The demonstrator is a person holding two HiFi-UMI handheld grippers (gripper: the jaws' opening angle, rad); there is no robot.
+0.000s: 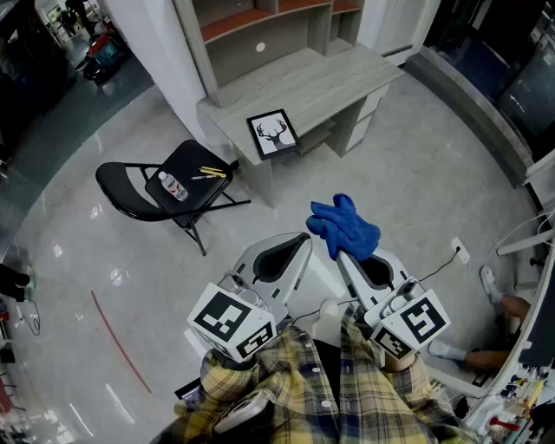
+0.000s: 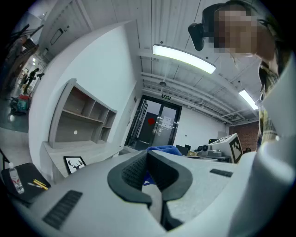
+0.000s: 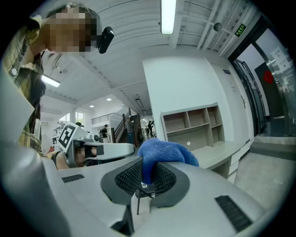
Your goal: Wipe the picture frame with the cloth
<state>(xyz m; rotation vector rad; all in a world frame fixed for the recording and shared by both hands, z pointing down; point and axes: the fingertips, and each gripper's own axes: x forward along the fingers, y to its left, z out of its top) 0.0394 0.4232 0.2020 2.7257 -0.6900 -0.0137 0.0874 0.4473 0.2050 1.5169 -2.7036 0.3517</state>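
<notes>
The right tongs are clamped on a blue cloth, which bunches up out of the dark ribbed pads and flops over their tips. The left tongs are closed with nothing between the pads; the blue seen past them is the cloth in the other tongs. In the head view both tongs are held out level and side by side in front of a plaid shirt, the left pair at 9 o'clock of the right pair and close to it, tips slightly converging. The picture frame, black-edged with a deer-head print on white, lies at about 11 o'clock from the cloth and well apart from it, near the front corner of a pale wood worktop. Neither pair of tongs touches the frame. A shelf unit with open compartments stands at the worktop's 12 o'clock side. A black folding chair stands on the grey floor at 8 o'clock of the frame, with a bottle and yellow pencils lying on its seat. A red line runs across the floor at 7 o'clock of the chair.
</notes>
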